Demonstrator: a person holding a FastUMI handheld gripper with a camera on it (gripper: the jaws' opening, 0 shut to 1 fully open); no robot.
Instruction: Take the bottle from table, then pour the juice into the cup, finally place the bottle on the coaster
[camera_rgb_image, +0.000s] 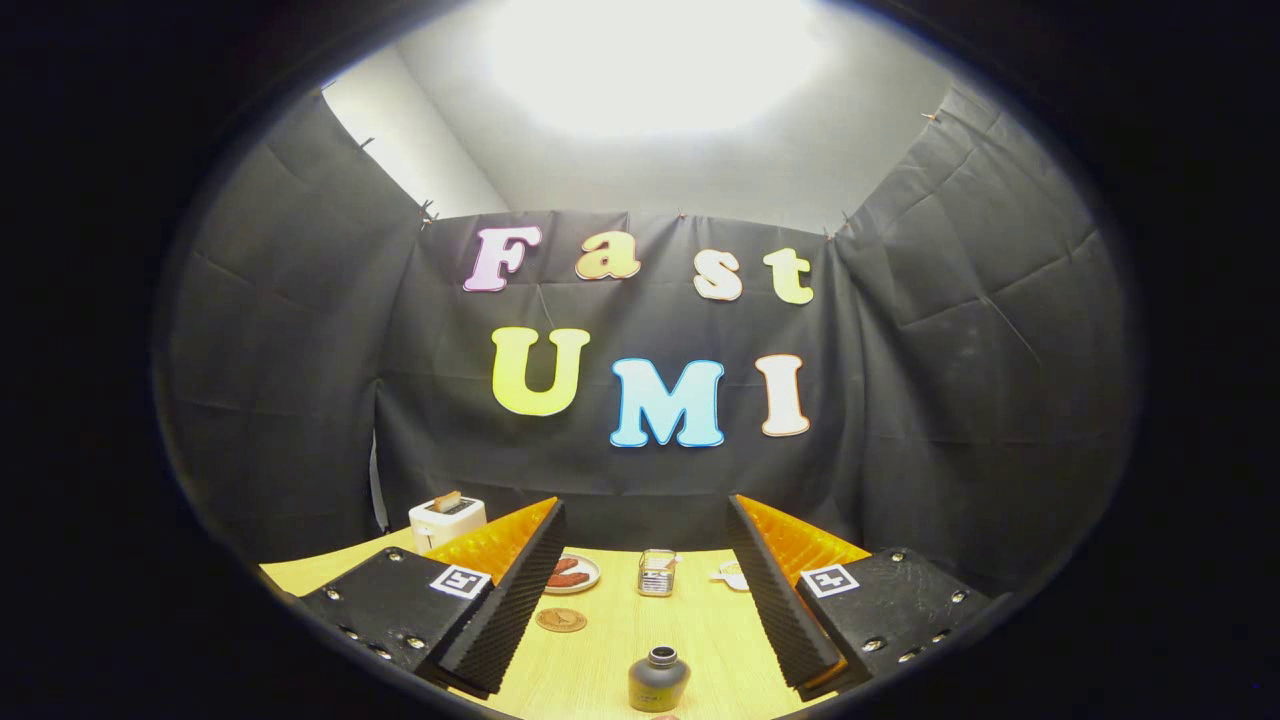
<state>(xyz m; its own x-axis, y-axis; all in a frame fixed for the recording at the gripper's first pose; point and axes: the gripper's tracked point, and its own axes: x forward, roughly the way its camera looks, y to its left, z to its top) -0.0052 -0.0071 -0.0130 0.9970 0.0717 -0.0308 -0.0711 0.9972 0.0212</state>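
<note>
A small dark grey bottle (658, 680) with a round open neck stands upright on the light wooden table (700, 640), low between my two fingers and nearest to me. My gripper (645, 600) is open, with a wide gap and nothing touching its fingers. Beyond the bottle, toward the left finger, lies a round brown coaster (560, 620). Farther back, between the fingertips, stands a small clear glass cup (656, 573).
A white toaster (446, 520) with a slice of bread in it stands at the table's back left, behind the left finger. A small plate with red food (572, 574) lies beside the left fingertip. A white cup-like object (733, 575) peeks out by the right finger.
</note>
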